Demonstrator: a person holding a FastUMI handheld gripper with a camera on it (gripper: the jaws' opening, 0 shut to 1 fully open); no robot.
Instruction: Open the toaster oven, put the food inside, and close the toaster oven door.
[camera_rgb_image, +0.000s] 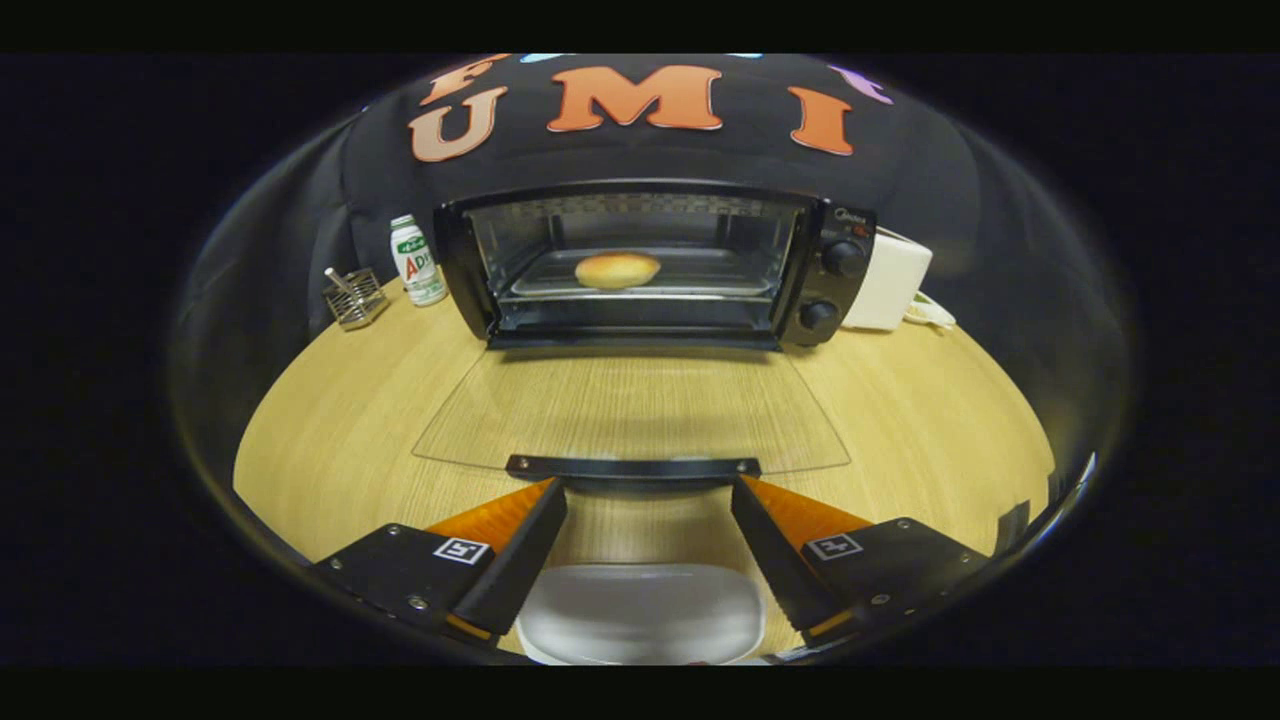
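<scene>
A: What could go wrong from here?

B: The gripper (648, 490) is spread wide, nothing held, its tips flanking the door handle (632, 466). If the thin black bar is missed, the glass door (630, 405) could slip back down.

A: And the food?

B: The round, smooth bun (617, 270) is seen on the metal tray (700, 275) inside the toaster oven (650, 265).

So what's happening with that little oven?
A person is working a hand-held gripper at the toaster oven. Its glass door lies folded down flat, and a bread roll already sits on the tray inside. The open fingers are right at the door's handle, gripping nothing. Closing the door is what's left.
</scene>
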